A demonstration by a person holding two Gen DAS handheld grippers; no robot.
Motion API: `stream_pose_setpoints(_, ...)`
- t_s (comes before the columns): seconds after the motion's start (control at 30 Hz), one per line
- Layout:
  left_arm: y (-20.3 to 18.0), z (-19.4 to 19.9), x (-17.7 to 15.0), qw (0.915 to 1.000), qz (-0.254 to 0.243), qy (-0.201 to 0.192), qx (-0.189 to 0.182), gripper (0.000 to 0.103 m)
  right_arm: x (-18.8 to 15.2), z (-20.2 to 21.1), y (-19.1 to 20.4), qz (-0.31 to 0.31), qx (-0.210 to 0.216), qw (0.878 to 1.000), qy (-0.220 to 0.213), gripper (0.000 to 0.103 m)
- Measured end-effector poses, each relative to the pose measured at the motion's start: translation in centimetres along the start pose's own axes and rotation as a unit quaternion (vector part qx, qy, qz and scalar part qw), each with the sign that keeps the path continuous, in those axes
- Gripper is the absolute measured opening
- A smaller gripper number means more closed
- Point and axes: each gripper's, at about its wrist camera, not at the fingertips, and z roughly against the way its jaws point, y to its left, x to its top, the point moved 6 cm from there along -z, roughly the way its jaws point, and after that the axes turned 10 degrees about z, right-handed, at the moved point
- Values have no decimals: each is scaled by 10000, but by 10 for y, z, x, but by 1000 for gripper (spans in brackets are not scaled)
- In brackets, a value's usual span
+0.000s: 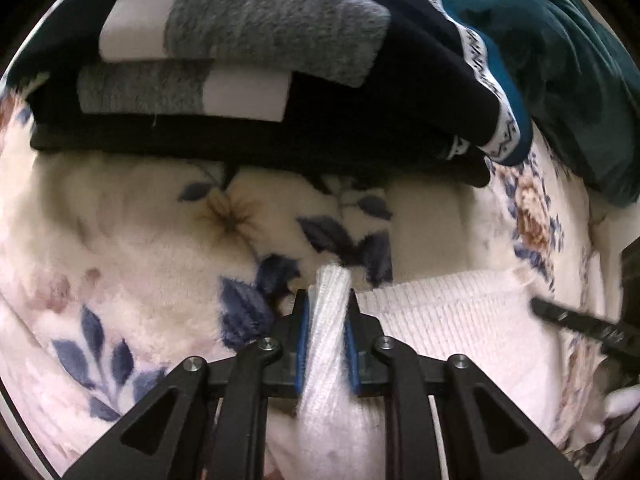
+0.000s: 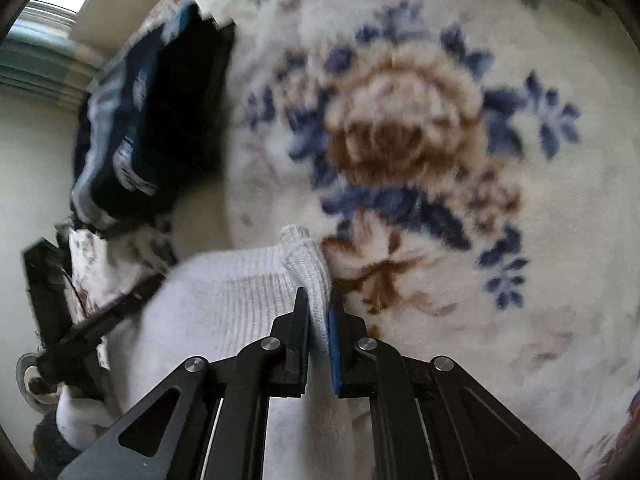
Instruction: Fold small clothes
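A fluffy floral blanket (image 1: 120, 240) carries everything. Along its far edge sits a stack of folded clothes (image 1: 240, 80), grey-and-white pieces on top of dark ones, with a teal garment (image 1: 560, 60) bunched beside it toward the far right corner. Nearer, the white ribbed garment (image 1: 440, 312) lies partly spread on the blanket, lifted at two points. The left gripper (image 1: 329, 304) is clamped on a gathered fold of it, and the right gripper (image 2: 318, 312) is likewise pinched closed on another bunched edge. The step in hand looks like a fold of this white piece. The next move probably calls for carrying both held edges together across the cloth, evenly, then laying them down flat before letting go.
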Motion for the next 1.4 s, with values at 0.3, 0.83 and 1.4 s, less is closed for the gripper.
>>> stream_pose_setpoints(0.3, 21, 86, -20, 9859, 1181, -541, -1058, 94, -24, 46, -6, -227, 920, 9954, 134, 77)
stream_pose_setpoints(0.83, 44, 12, -92, 9753, 1605, 468, -1441, 103, -90, -23, -6, -960, 3152, 9417, 677, 98)
stream_pose_setpoints(1.4, 44, 71, -85, 9634, 1256, -136, -2366, 37, -91, 28, 22, -493, 2637, 9633, 103, 43)
